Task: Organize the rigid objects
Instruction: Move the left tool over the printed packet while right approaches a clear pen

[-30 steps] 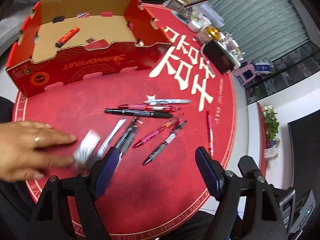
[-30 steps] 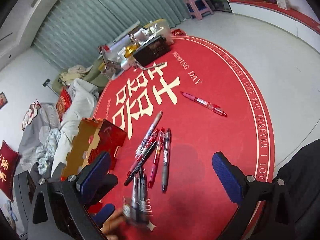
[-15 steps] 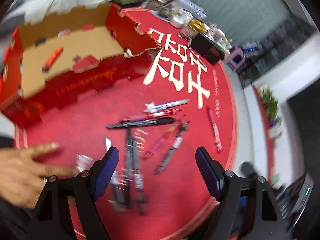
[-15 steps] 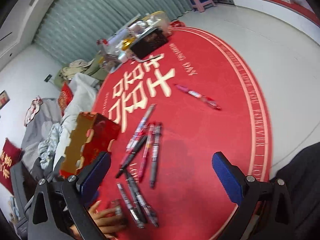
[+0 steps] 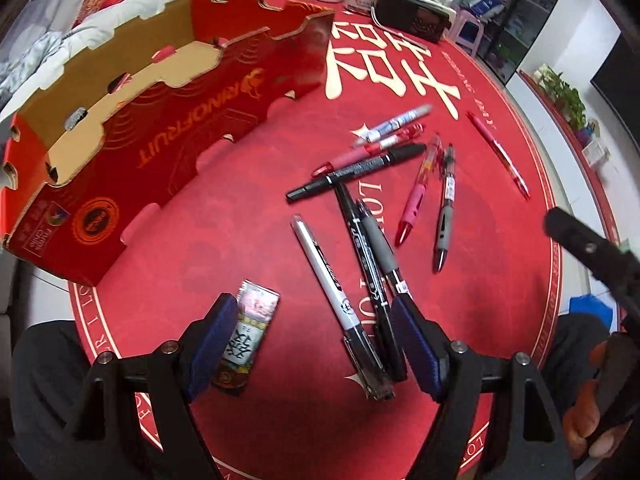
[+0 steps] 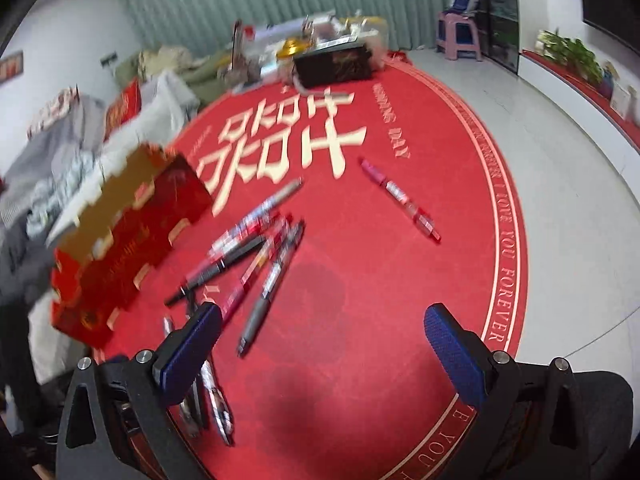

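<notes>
The silver marker (image 5: 326,276) lies on the red mat (image 5: 248,216) between my left gripper (image 5: 316,344) fingers, touching two black pens (image 5: 368,268), with the cardboard tray (image 5: 168,120) well apart. Closing here risks catching several barrels, which could roll or scissor out. Both grippers point steeply down, the right gripper (image 6: 320,348) likewise spread wide and empty.

Pen tips (image 5: 396,354): hidden behind left gripper finger (image 5: 416,344).
Box interior (image 5: 132,80): mostly unseen.
Far clutter (image 6: 320,44): blurred.
</notes>
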The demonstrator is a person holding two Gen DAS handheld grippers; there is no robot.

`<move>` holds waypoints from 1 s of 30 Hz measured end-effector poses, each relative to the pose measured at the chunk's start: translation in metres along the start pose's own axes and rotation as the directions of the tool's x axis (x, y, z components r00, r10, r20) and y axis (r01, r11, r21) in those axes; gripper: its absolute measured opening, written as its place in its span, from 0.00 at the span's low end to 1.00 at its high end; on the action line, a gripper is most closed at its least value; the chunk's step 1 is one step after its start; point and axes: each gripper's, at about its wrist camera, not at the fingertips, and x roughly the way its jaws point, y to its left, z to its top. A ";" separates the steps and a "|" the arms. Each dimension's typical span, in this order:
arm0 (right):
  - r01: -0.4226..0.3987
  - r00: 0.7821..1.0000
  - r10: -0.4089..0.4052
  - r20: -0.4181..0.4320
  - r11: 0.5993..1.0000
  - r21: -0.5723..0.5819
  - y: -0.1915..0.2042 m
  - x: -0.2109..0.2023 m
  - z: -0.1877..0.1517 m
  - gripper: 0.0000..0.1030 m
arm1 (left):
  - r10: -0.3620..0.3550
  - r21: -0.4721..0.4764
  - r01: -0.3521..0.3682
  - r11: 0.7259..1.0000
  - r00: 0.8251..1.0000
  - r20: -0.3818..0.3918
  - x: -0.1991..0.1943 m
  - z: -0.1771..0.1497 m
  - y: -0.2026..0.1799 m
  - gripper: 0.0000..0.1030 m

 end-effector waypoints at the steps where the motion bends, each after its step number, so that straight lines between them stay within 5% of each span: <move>1: 0.020 1.000 -0.020 -0.017 1.000 -0.007 -0.001 0.004 -0.001 0.99 | -0.004 -0.002 0.004 1.000 1.000 -0.006 0.002 0.000 0.000 0.79; 9: 0.083 0.996 -0.084 -0.020 0.996 -0.041 -0.002 0.013 0.006 0.99 | 0.038 -0.023 -0.038 0.999 0.999 0.000 0.004 0.003 0.000 0.79; 14: 0.099 0.994 -0.102 -0.045 0.993 -0.066 0.004 0.022 0.011 0.99 | 0.055 -0.061 -0.055 0.997 0.998 -0.005 0.003 0.005 0.006 0.61; 20: 0.112 0.987 -0.121 -0.105 0.990 -0.087 0.013 0.042 0.014 0.99 | 0.063 -0.097 -0.064 0.993 0.998 -0.016 0.006 0.007 0.014 0.61; 24: 0.140 0.985 -0.151 -0.082 0.983 -0.119 0.024 0.049 0.015 0.99 | 0.053 -0.134 -0.058 0.989 0.998 -0.035 0.011 0.005 0.023 0.52; 25: 0.137 0.985 -0.148 -0.083 0.982 -0.130 0.027 0.051 0.015 0.97 | 0.052 -0.134 -0.058 0.989 0.998 -0.042 0.010 0.005 0.023 0.52; 27: 0.130 0.985 -0.144 -0.098 0.982 -0.139 0.032 0.057 0.016 0.61 | 0.057 -0.130 -0.063 0.989 0.997 -0.043 0.009 0.005 0.022 0.52; 30: 0.120 0.978 -0.137 -0.157 0.986 -0.116 0.034 0.071 0.015 0.55 | 0.077 -0.138 -0.083 0.987 0.996 -0.048 0.009 0.004 0.022 0.52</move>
